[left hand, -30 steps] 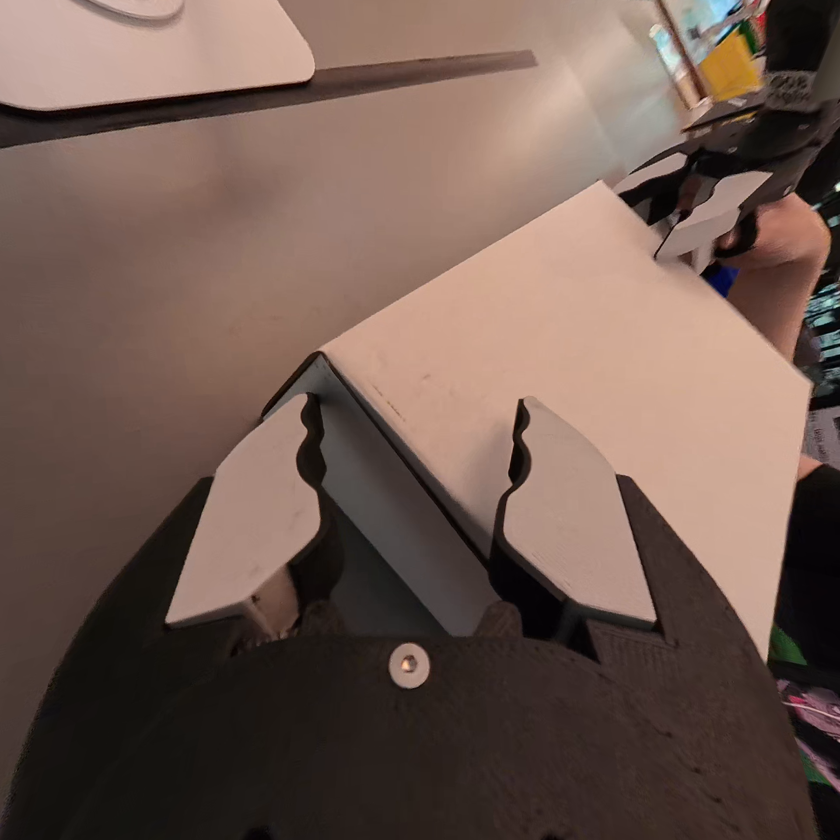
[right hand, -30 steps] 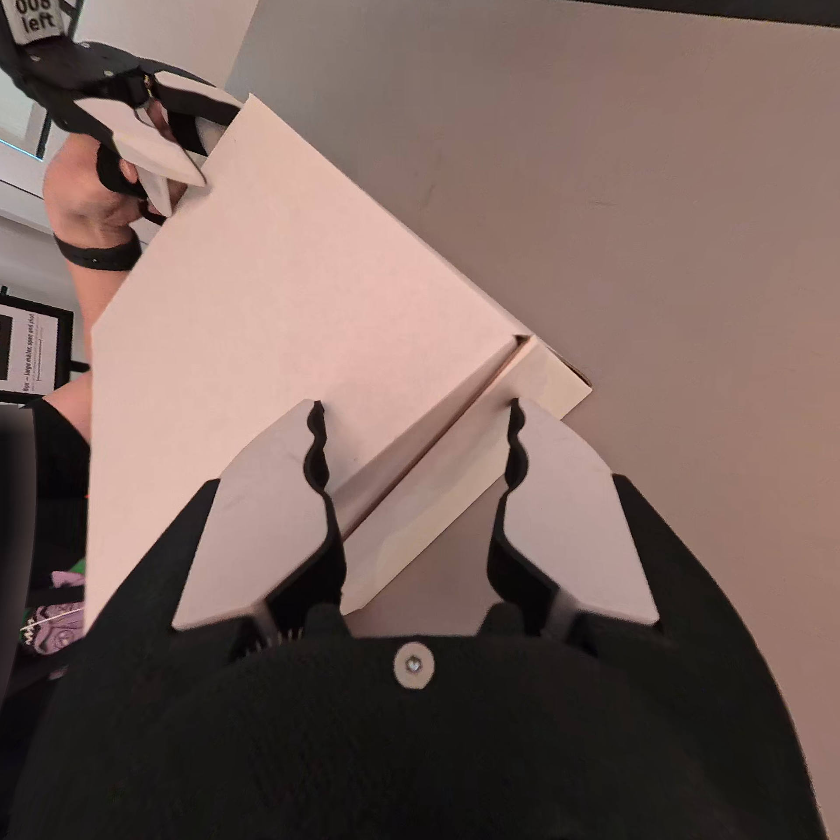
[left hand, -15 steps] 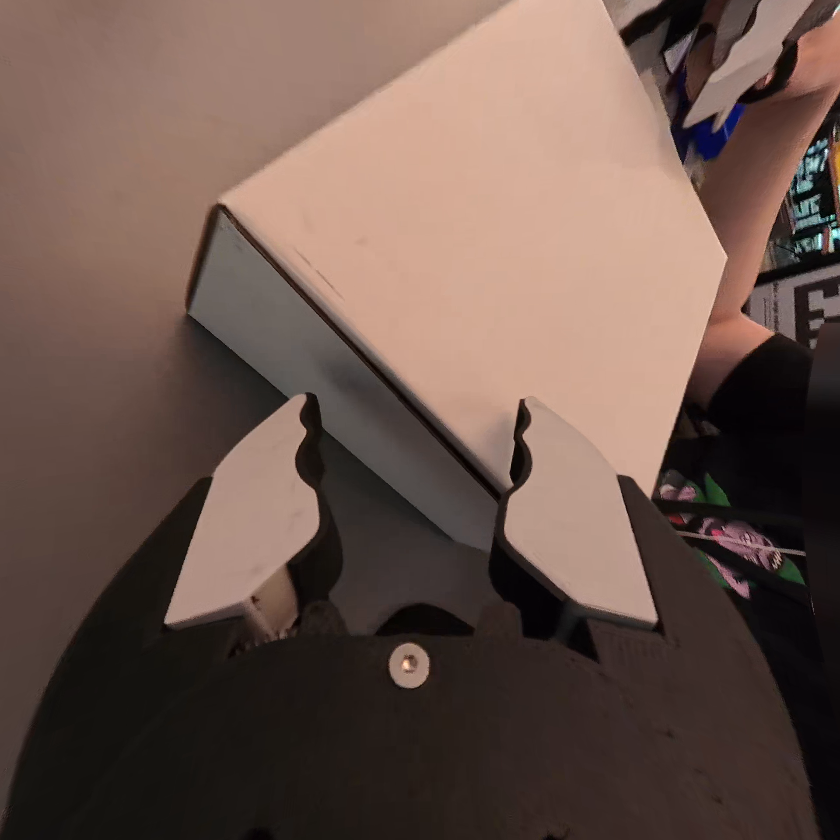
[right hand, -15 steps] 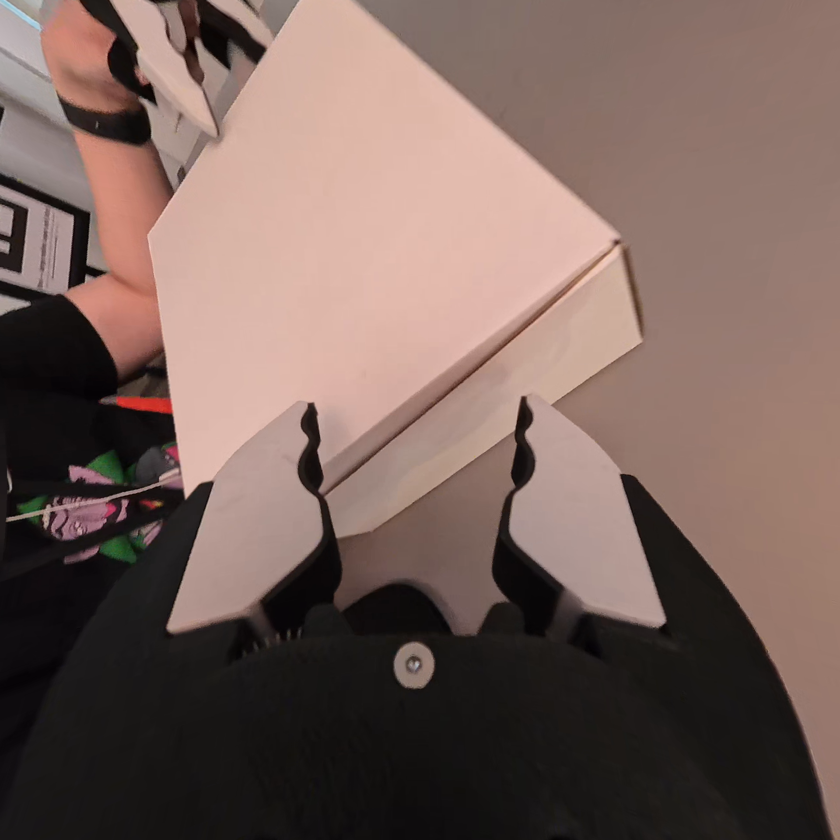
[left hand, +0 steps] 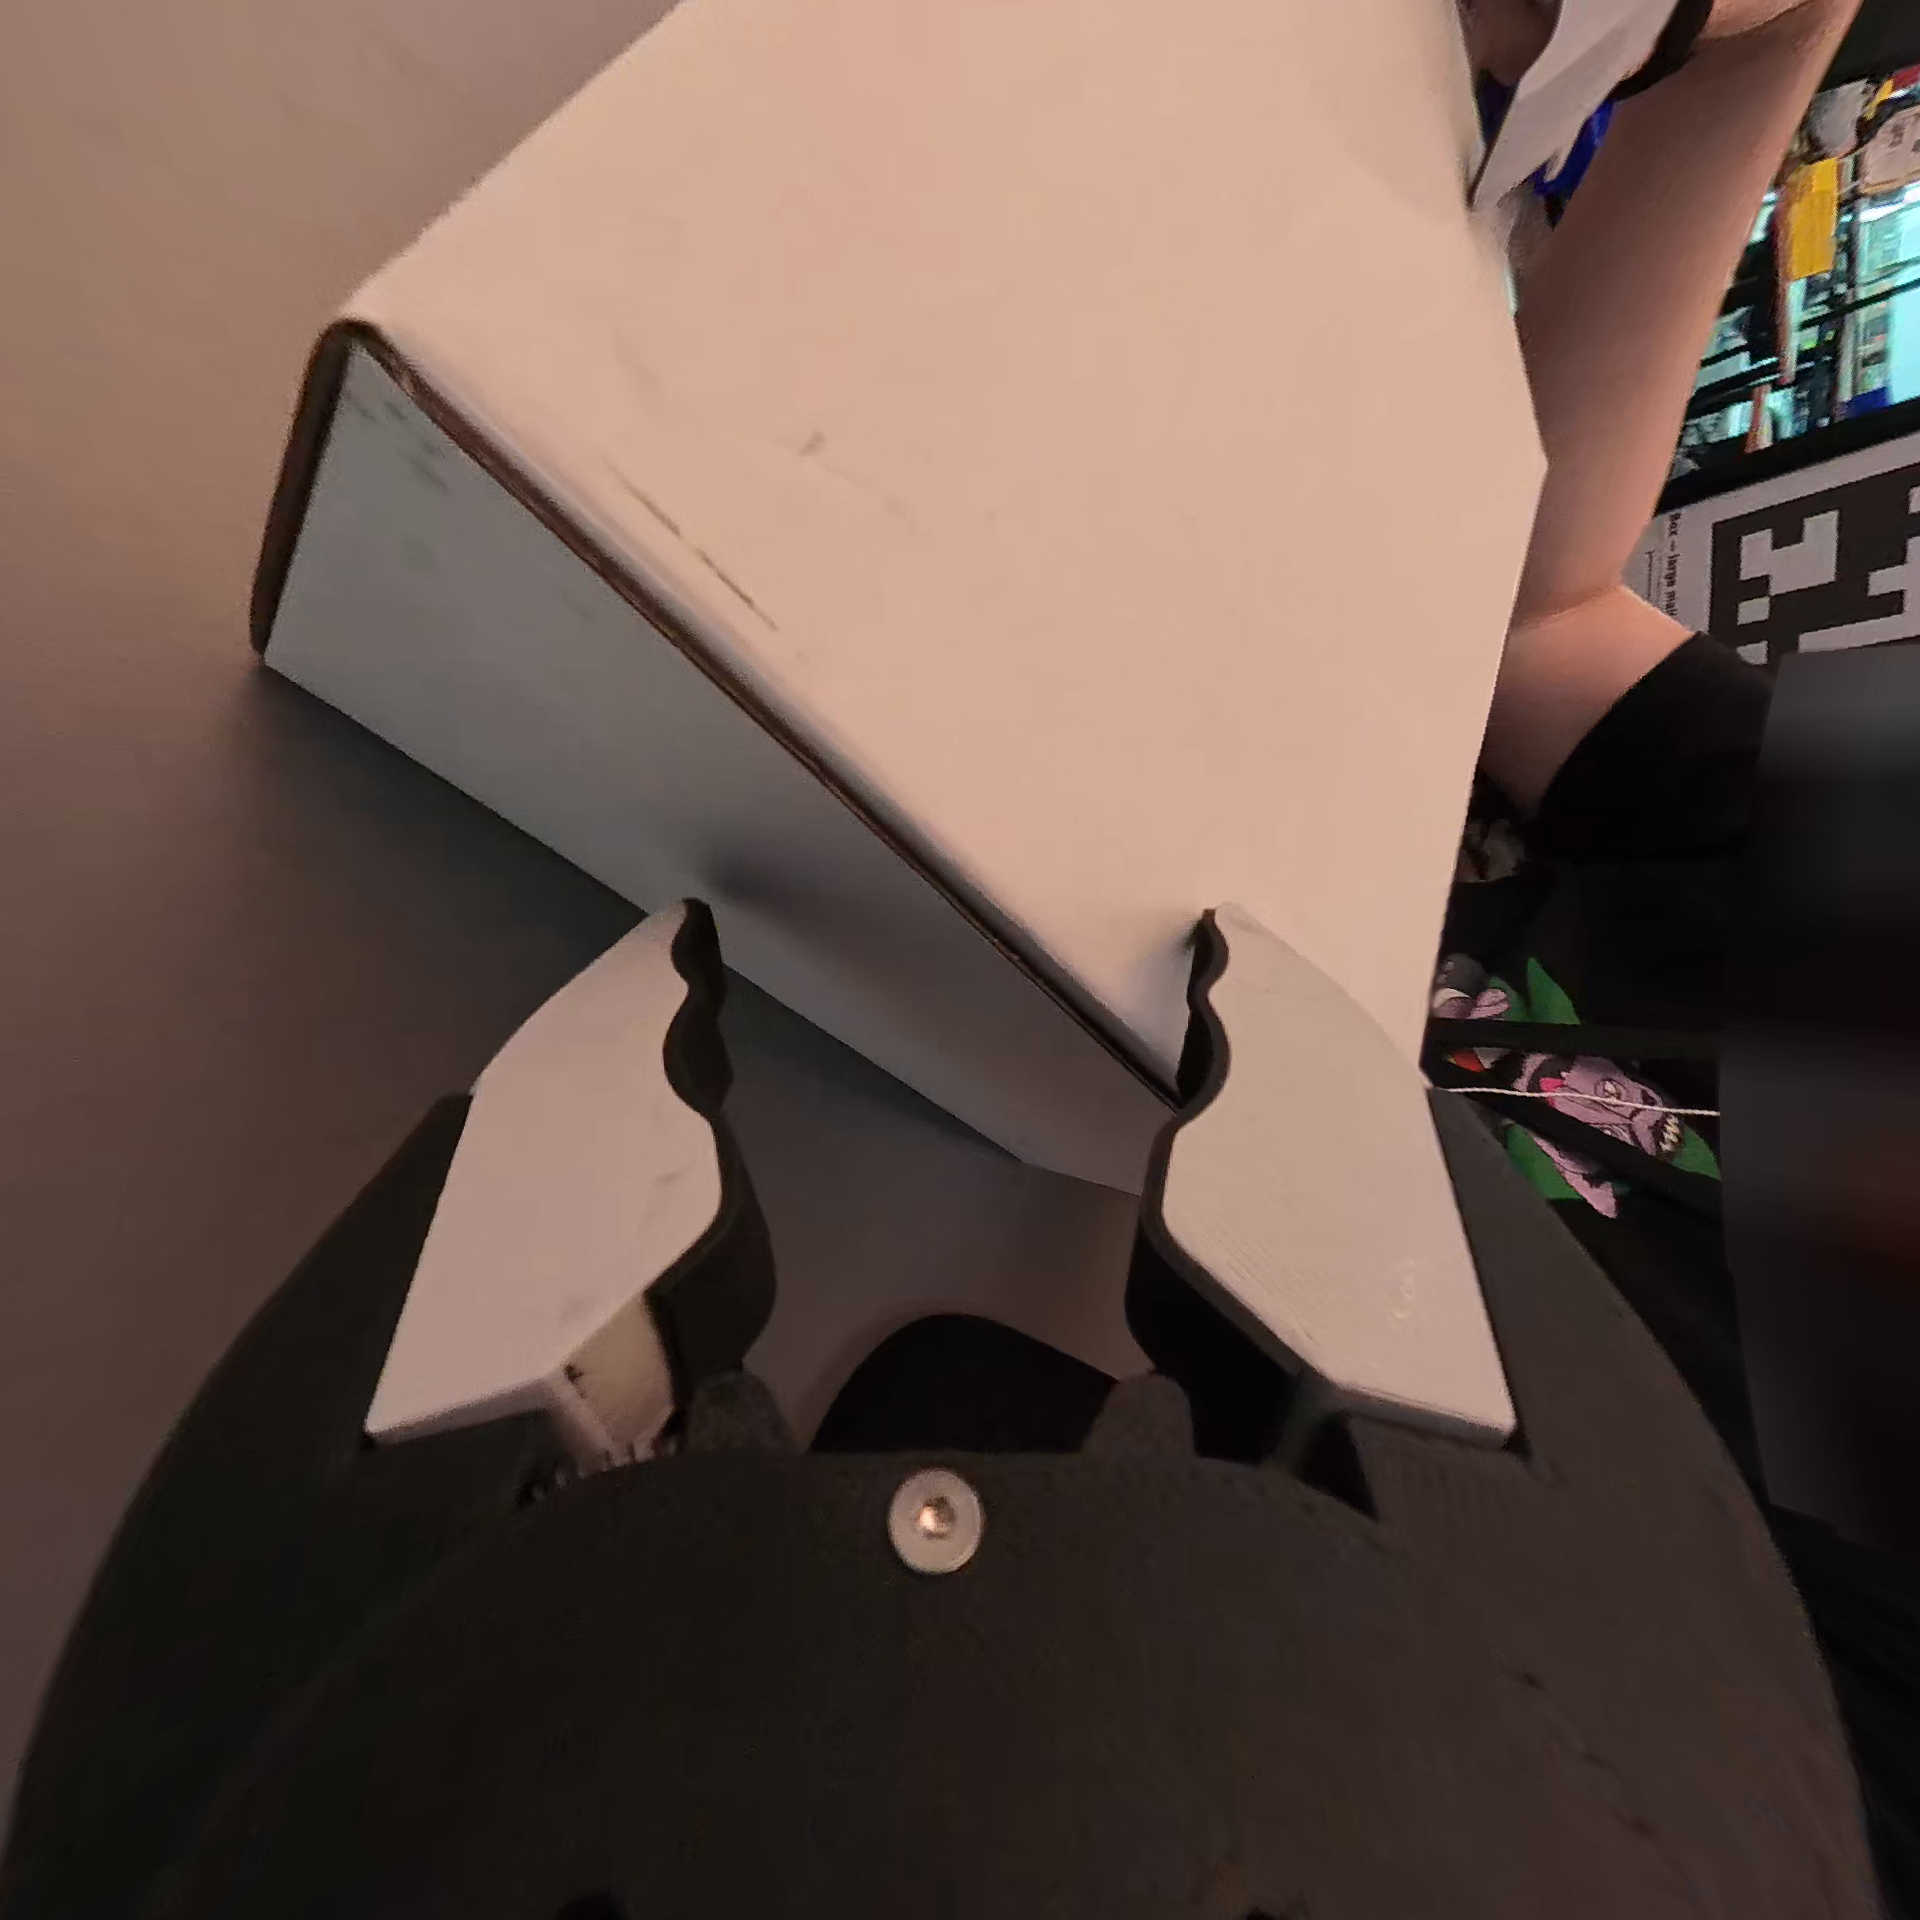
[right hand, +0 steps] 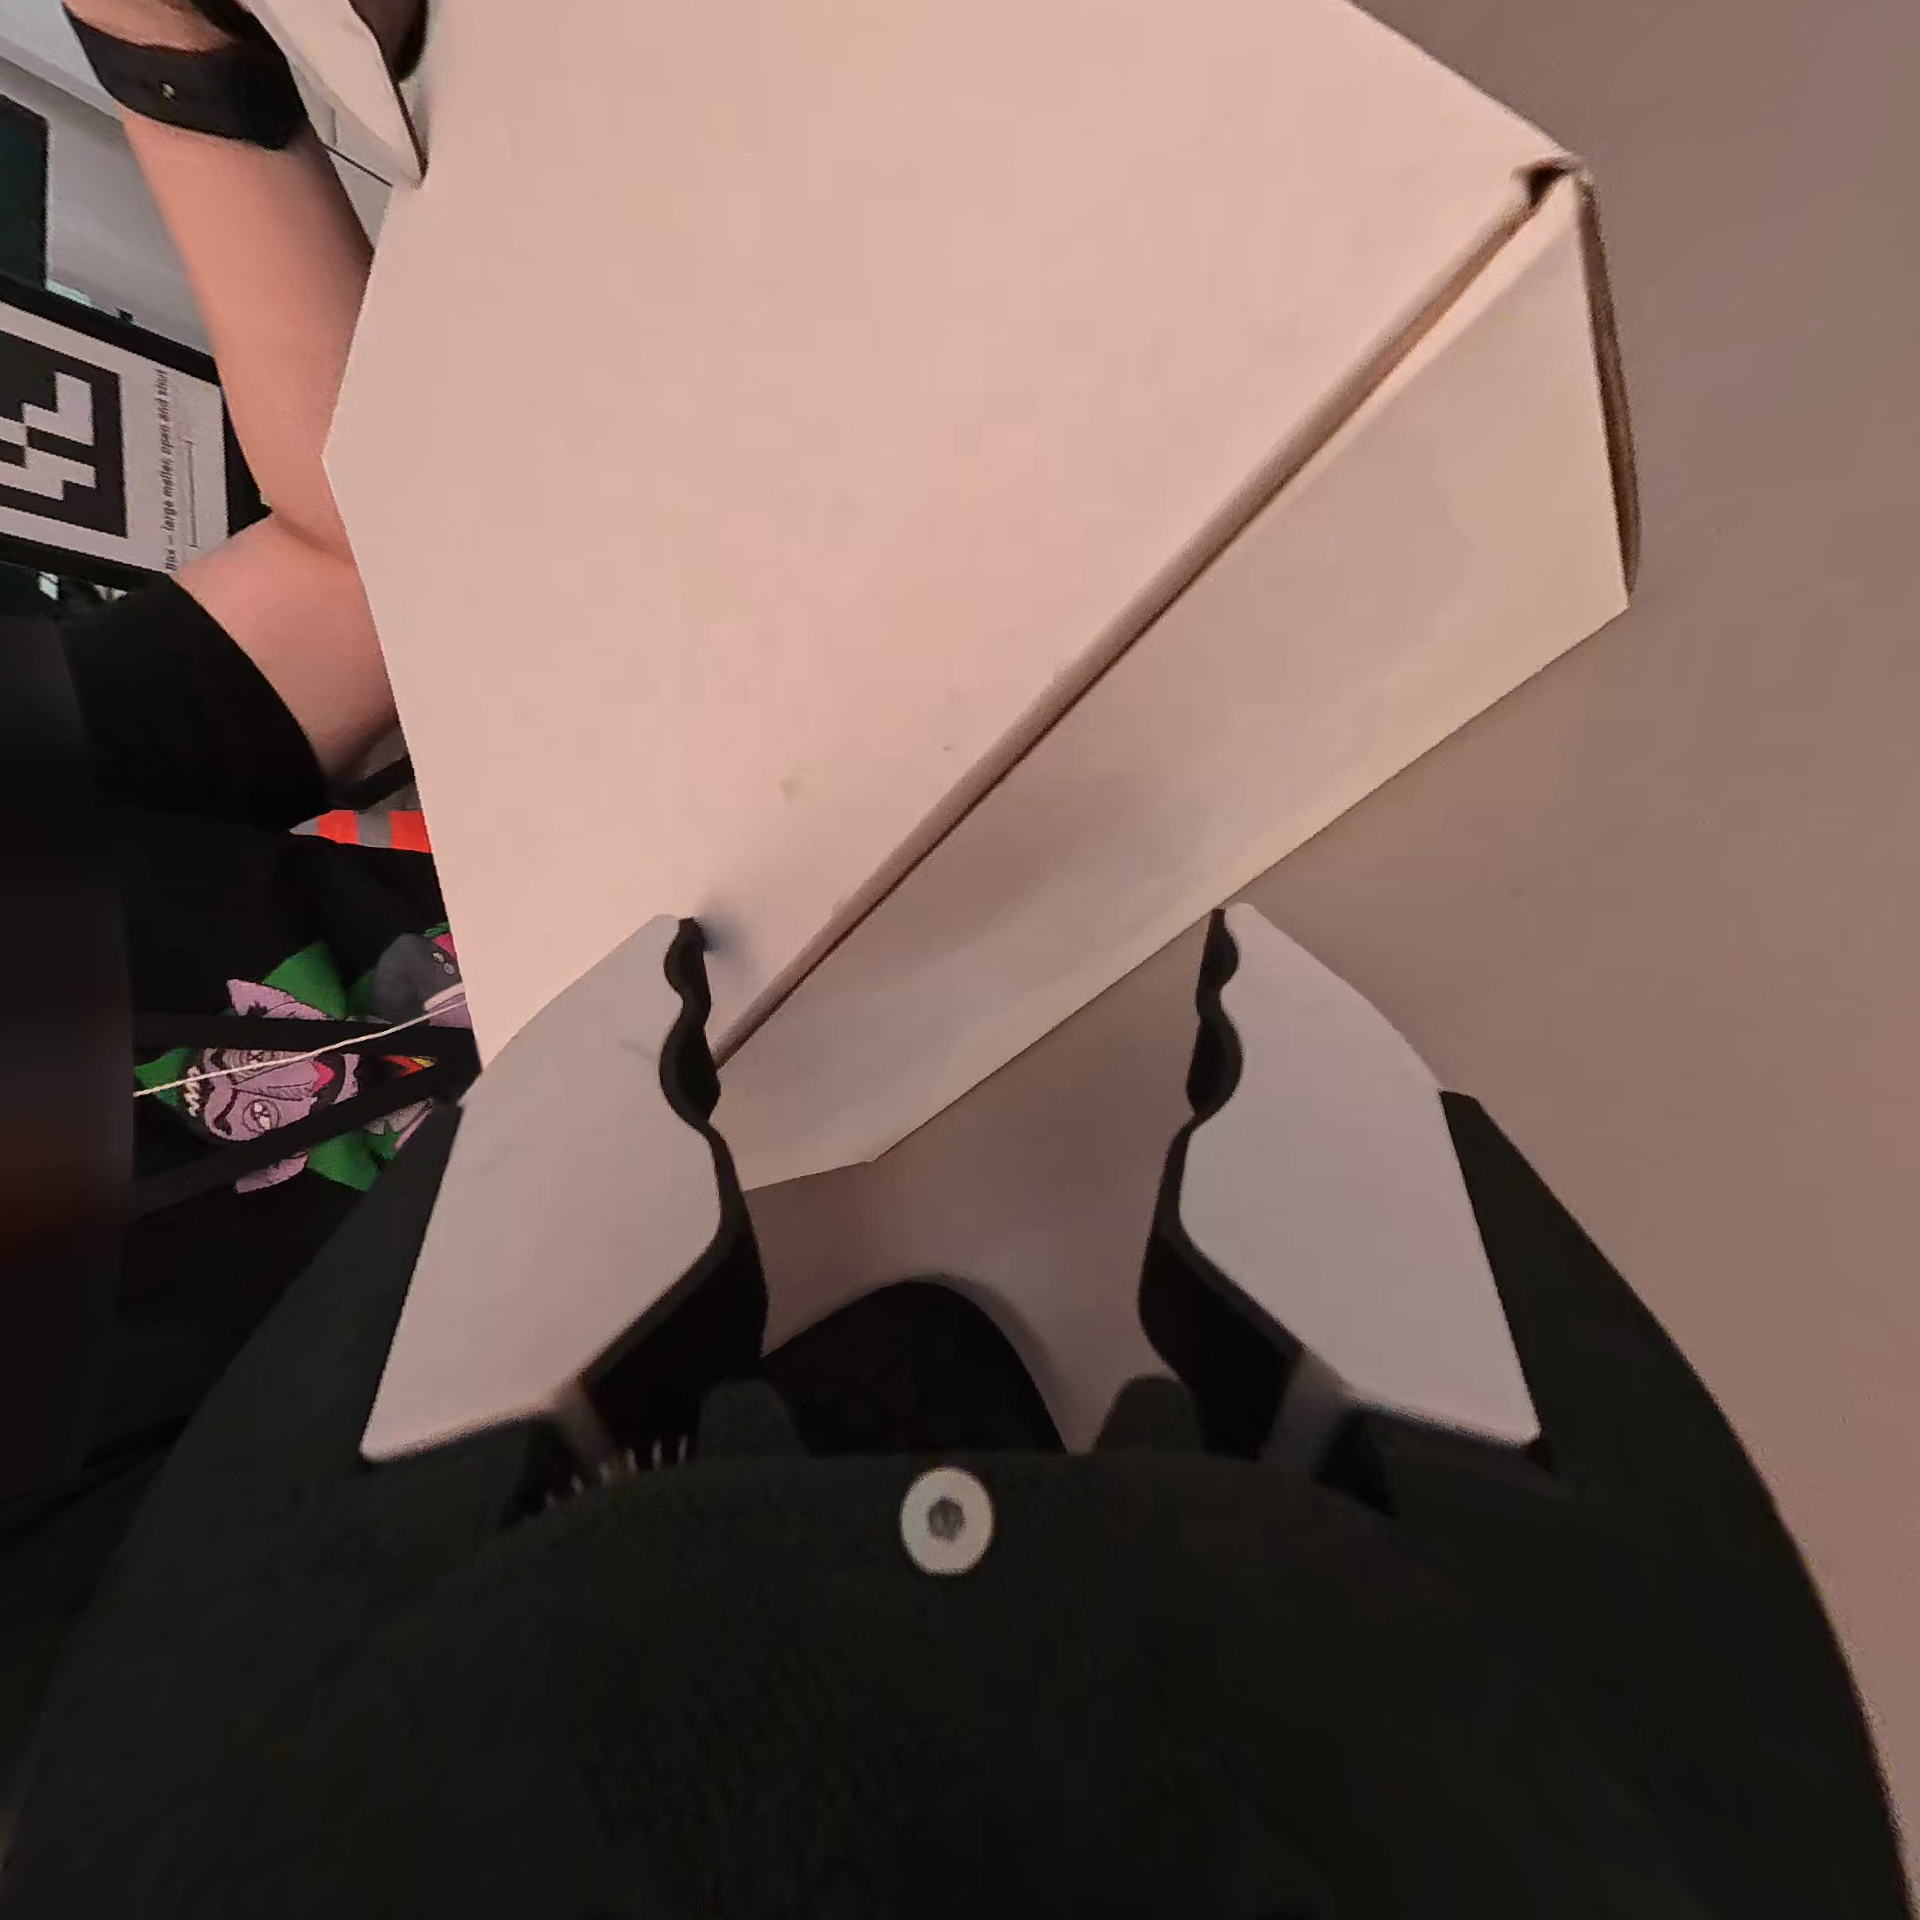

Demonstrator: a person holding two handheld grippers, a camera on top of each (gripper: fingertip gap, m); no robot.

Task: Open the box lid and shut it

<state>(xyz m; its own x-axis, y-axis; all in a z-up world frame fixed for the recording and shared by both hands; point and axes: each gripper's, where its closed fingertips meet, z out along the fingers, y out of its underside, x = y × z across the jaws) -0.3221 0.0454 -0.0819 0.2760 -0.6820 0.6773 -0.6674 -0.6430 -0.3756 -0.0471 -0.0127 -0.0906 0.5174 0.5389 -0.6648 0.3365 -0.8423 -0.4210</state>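
While the lid (left hand: 1039, 436) is lying flat and shut over the box (left hand: 582, 707), nothing of the contents is showing, so what the box is holding cannot be told. One white cardboard box is resting on the grey table (left hand: 156, 935), and two grippers are attending it, one at each near corner. The left gripper (left hand: 945, 925) is standing with its fingers spread wide and gripping nothing, the near left corner of the box lying between its fingertips. The right gripper (right hand: 951, 930) is likewise standing open and empty-handed, its fingers straddling the near right corner. In the left wrist view the person's forearm (left hand: 1621, 416) is showing beyond the box. Compared with half a second ago, both grippers are sitting lower and farther back along the box's sides, the box is filling more of each view, and the lid is remaining closed throughout
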